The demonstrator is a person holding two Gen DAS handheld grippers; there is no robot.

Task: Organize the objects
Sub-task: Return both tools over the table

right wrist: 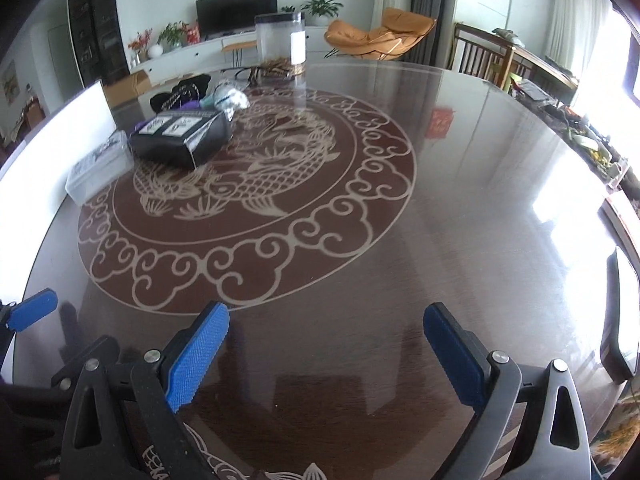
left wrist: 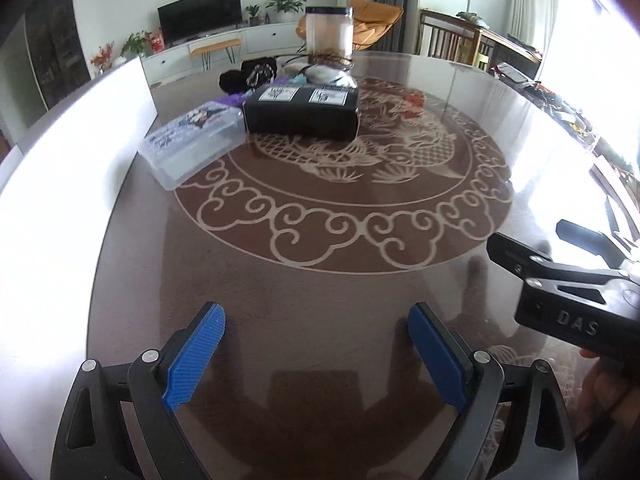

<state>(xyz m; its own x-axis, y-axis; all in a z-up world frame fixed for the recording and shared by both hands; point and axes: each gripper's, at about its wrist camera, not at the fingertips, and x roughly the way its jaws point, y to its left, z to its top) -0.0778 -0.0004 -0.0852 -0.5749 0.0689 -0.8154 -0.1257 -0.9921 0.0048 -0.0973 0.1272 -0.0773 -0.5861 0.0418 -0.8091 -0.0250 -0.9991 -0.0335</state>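
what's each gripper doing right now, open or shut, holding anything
Left gripper: open, nothing between its pads.
Right gripper: open, nothing between its pads.

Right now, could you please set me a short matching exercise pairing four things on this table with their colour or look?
Things:
1. box
2. lidded bin
3. tall jar
4. gripper pads

Looks:
A. blue, ribbed
B. black, two white labels on top
C. clear, with dark lid
D. clear, low, printed lid

Pairs: 1-B, 2-D, 3-C, 4-A
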